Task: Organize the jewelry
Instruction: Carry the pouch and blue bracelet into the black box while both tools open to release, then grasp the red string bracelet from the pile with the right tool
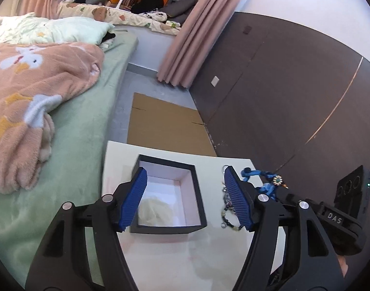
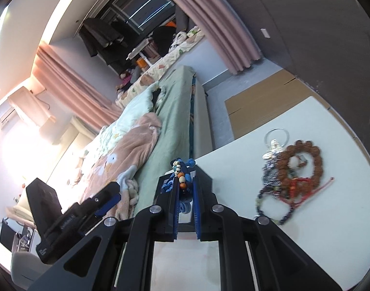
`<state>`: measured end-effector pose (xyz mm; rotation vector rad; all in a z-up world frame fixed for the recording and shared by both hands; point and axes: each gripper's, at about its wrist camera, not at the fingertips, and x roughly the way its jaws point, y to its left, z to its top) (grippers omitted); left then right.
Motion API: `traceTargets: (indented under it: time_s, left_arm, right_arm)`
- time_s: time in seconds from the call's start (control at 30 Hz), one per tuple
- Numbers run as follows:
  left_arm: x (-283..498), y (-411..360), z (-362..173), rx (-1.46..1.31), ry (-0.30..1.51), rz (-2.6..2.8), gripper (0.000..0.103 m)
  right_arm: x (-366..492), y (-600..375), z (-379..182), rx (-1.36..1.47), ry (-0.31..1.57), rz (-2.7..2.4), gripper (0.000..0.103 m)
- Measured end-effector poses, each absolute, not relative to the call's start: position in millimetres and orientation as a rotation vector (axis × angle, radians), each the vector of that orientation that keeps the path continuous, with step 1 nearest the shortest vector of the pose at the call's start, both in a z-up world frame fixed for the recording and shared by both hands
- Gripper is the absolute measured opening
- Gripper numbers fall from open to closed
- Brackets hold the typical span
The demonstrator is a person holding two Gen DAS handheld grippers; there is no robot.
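A black jewelry box (image 1: pixel 197 194) with a white inside stands open on the white table (image 1: pixel 160 254); a pale cloth lies in it. My left gripper (image 1: pixel 186 180) is open and empty, its fingers on either side of the box. My right gripper (image 2: pixel 185 177) is shut on a blue beaded bracelet (image 2: pixel 182 172), held above the table; that bracelet also shows in the left wrist view (image 1: pixel 265 177). A pile of jewelry lies on the table: a brown bead bracelet (image 2: pixel 301 162), a dark bead strand (image 2: pixel 269 201) and a silver piece (image 2: pixel 273 145).
A bed with a green sheet (image 1: pixel 87 121) and a pink blanket (image 1: pixel 39 92) runs along the table's left side. Flat cardboard (image 1: pixel 165 123) lies on the floor beyond the table. A dark wall panel (image 1: pixel 294 84) stands on the right.
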<state>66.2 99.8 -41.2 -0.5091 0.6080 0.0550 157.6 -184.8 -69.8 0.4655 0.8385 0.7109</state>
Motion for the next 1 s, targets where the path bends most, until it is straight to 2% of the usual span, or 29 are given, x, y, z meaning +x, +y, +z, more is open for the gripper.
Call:
traceTargets:
  time_s: [0.17, 0.37, 0.4, 0.43, 0.47, 0.5, 0.63, 0.7, 1.0]
  left_arm:
    - [54.6, 118.8, -36.1, -0.532, 0.595, 0.107, 0.074]
    - [47.2, 133.5, -34.0, -0.561, 0.588, 0.133, 0.077]
    - [46.9, 135.0, -34.6, -0.567, 0.588, 0.134, 0.078]
    - [46.6, 136.3, -35.2, -0.571, 0.589, 0.134, 0.079]
    - [46.7, 137.2, -36.2, -0.574, 0.592, 0.132, 0.079]
    - [47.4, 137.5, -36.4, -0.575, 0.594, 0.131, 0.079]
    - [45.5, 136.2, -36.4, -0.571, 0.599, 0.125, 0.079]
    - [45.4, 134.2, -36.5, -0.566, 0.598, 0.121, 0.082]
    - [53.8, 113.0, -38.9, -0.536, 0.623, 0.087, 0.084]
  right_arm:
    - [163.6, -162.9, -72.9, 0.467, 0.856, 0.765, 0.01]
    - [167.5, -135.4, -82.5, 0.527, 0.895, 0.857, 0.014]
    - [168.8, -129.2, -87.4, 0.523, 0.919, 0.858, 0.021]
    - [171.4, -120.9, -94.9, 0.506, 0.96, 0.864, 0.06]
    - [173.0, -115.8, -102.5, 0.485, 0.993, 0.841, 0.077]
    - [171.3, -117.9, -105.8, 0.477, 0.98, 0.785, 0.083]
    - [171.1, -133.4, -96.6, 0.473, 0.932, 0.74, 0.082]
    - [173.2, -147.9, -92.9, 0.497, 0.92, 0.72, 0.083]
    - [179.5, -204.5, -87.8, 0.509, 0.919, 0.572, 0.089]
